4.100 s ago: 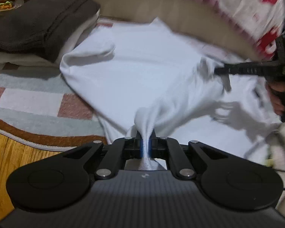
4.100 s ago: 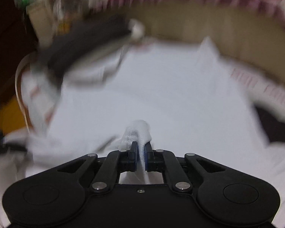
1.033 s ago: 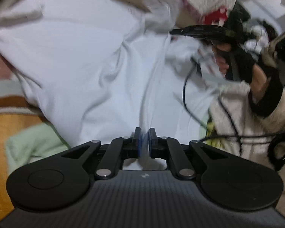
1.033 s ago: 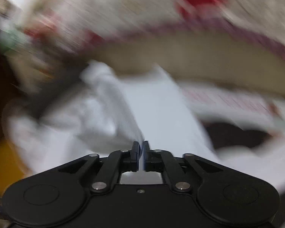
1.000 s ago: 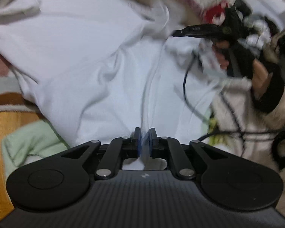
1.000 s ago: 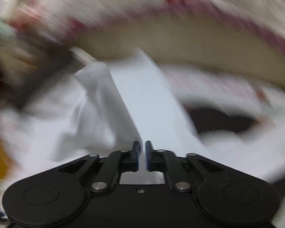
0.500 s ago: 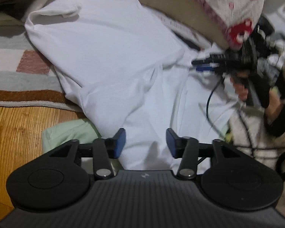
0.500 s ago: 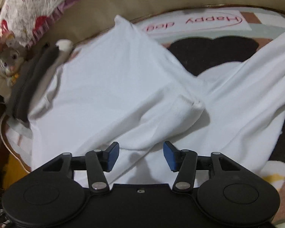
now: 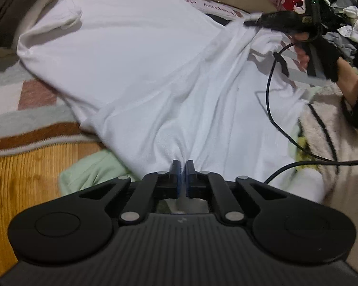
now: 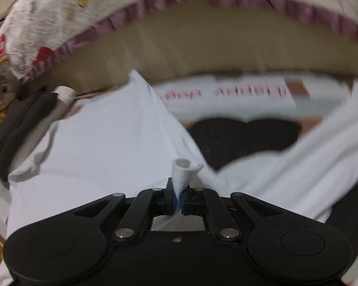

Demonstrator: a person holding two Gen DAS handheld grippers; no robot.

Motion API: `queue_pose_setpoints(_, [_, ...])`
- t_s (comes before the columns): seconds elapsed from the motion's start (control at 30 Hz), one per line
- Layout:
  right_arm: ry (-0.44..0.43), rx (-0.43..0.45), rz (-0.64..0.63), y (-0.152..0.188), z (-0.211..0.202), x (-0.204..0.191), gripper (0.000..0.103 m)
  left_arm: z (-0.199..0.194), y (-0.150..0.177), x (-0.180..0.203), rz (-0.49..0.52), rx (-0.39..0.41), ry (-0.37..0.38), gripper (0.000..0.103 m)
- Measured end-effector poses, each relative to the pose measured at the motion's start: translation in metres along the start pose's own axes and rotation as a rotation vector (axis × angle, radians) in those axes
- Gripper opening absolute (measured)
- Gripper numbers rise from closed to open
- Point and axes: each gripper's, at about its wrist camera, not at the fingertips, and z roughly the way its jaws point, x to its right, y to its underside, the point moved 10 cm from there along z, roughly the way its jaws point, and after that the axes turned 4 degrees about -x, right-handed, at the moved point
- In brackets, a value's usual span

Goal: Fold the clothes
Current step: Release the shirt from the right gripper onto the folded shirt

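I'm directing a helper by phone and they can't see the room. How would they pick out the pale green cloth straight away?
Start at the big white garment spread over the striped rug. Follow its near left edge to where the rug ends and the wooden floor begins; the pale green cloth lies there, partly under the garment, beside the left hand-held gripper. It is the only green fabric among white and dark ones.
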Motion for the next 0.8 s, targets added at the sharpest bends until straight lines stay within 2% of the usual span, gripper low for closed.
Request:
queue_pose_setpoints(0.07, [-0.047,-0.009,-0.01,-0.013,-0.013,-0.001,0.005,-0.005,0.004,-0.003,-0.003,-0.023,0.019,0.001])
queue_pose_setpoints(0.17, [-0.062,-0.124,-0.045,-0.016,-0.013,0.007,0.005,0.001,0.008,0.002,0.029,-0.059,0.04,0.001])
queue_pose_setpoints(0.2, [-0.053,-0.172,-0.078,-0.013,-0.01,0.01,0.005,0.005,0.009,0.003,0.047,-0.068,0.043,0.001])
queue_pose_setpoints(0.3, [0.085,-0.152,-0.205,-0.01,0.007,0.03,0.011,0.021,0.011,0.005,0.07,-0.097,0.022,0.001])
queue_pose_setpoints(0.37, [0.09,-0.141,-0.143,-0.008,0.006,0.045,0.011,0.02,0.011,0.003,0.042,-0.095,0.031,0.002])
queue_pose_setpoints(0.47, [0.094,-0.125,-0.042,-0.005,0.005,0.068,0.015,-0.003,-0.002,-0.001,0.011,-0.008,0.065,0.006])
queue_pose_setpoints(0.5, [0.095,-0.119,-0.009,-0.004,0.004,0.075,0.018,-0.013,-0.008,-0.004,-0.004,0.034,0.073,0.013])
queue_pose_setpoints(0.53, [0.096,-0.114,0.025,-0.003,0.004,0.083,0.028,-0.023,-0.015,-0.006,-0.018,0.076,0.082,0.022])
queue_pose_setpoints(0.57, [0.097,-0.108,0.058,-0.002,0.003,0.091,0.035,-0.033,-0.022,-0.009,-0.032,0.117,0.088,0.027])
queue_pose_setpoints(0.6, [0.062,-0.086,0.062,-0.004,-0.002,0.087,0.042,-0.033,-0.031,-0.016,-0.043,0.141,0.066,0.033])
queue_pose_setpoints(0.67, [-0.013,-0.087,0.036,-0.004,-0.003,0.072,0.042,-0.032,-0.049,-0.03,-0.062,0.19,0.022,0.034])
queue_pose_setpoints(0.8, [-0.115,-0.146,-0.083,0.005,0.01,0.038,0.042,0.007,-0.069,-0.038,0.028,0.189,-0.086,0.037])
